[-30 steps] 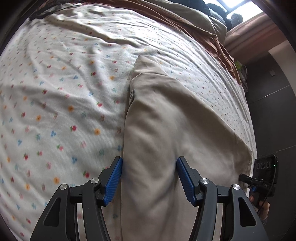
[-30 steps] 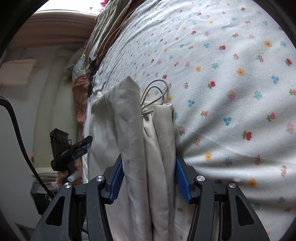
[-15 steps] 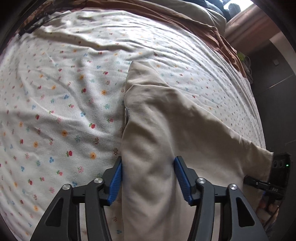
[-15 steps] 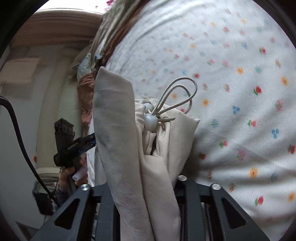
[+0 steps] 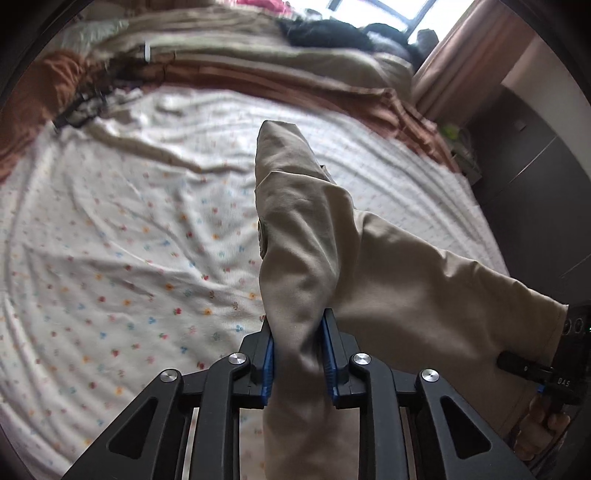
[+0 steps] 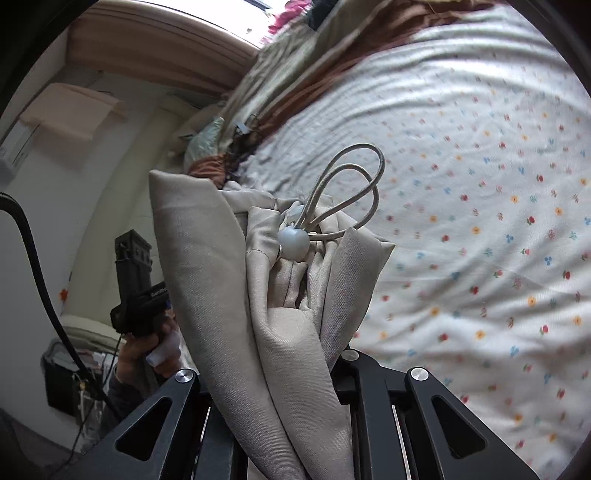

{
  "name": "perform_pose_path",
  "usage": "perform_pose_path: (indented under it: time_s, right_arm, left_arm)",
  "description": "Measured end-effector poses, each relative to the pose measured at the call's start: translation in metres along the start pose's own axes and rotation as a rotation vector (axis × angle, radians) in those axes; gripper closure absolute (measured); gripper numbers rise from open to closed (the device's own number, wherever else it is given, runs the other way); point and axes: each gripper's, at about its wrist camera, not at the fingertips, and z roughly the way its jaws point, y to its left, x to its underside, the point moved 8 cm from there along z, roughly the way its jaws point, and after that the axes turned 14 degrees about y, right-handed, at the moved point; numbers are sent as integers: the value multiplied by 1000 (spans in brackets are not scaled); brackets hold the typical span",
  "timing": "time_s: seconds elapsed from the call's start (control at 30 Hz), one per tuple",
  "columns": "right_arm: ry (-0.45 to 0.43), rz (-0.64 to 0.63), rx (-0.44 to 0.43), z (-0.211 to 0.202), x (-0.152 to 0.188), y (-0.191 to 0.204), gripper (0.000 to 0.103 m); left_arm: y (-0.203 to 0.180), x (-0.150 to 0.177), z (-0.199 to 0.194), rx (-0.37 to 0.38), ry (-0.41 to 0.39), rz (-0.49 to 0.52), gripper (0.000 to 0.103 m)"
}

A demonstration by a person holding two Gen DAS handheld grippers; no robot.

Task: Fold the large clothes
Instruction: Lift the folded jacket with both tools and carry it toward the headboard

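A large beige garment [image 5: 369, 280] hangs lifted above the flower-print bed sheet [image 5: 110, 258], stretched between both grippers. My left gripper [image 5: 297, 328] is closing, its blue pads pressing a bunched fold of the cloth. In the right wrist view, my right gripper [image 6: 273, 369] is also closing on the garment [image 6: 207, 258] at its drawstring end. The cloth hides its fingertips. A looped cord [image 6: 354, 173] with a round toggle [image 6: 293, 240] sticks up from the bunch. Each view shows the other hand-held gripper off to the side, held by a hand [image 6: 147, 347].
Brown and beige bedding [image 5: 258, 74] and dark clothes [image 5: 325, 33] are piled at the bed's far end under a window. A dark cabinet [image 5: 535, 184] stands along the right side of the bed. A black cable [image 6: 37, 277] hangs at the left in the right wrist view.
Both grippers have closed from wide open onto the garment and risen. The cloth, flat on the bed before, now hangs above the sheet between them.
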Motion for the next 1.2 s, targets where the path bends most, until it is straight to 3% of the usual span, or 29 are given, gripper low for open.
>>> perform_pose_path:
  time_s: [0.33,0.57,0.93,1.2]
  right_arm:
    - [-85,-107,-75,-31,39,101,91]
    - [-109,-245,-112,-41,59,193,91]
    - [-79,-435,-160,0,80,327,91]
    - [0,-514,-206,66,89,404,91]
  left_arm:
    - [-17,39,-116,4,-177,19,84]
    - [-4,65,-197,8,-315,-5,85]
    - [68,92,-318,-38,-475,-78,86]
    - [153,116,-386,-74,-541,-170,86]
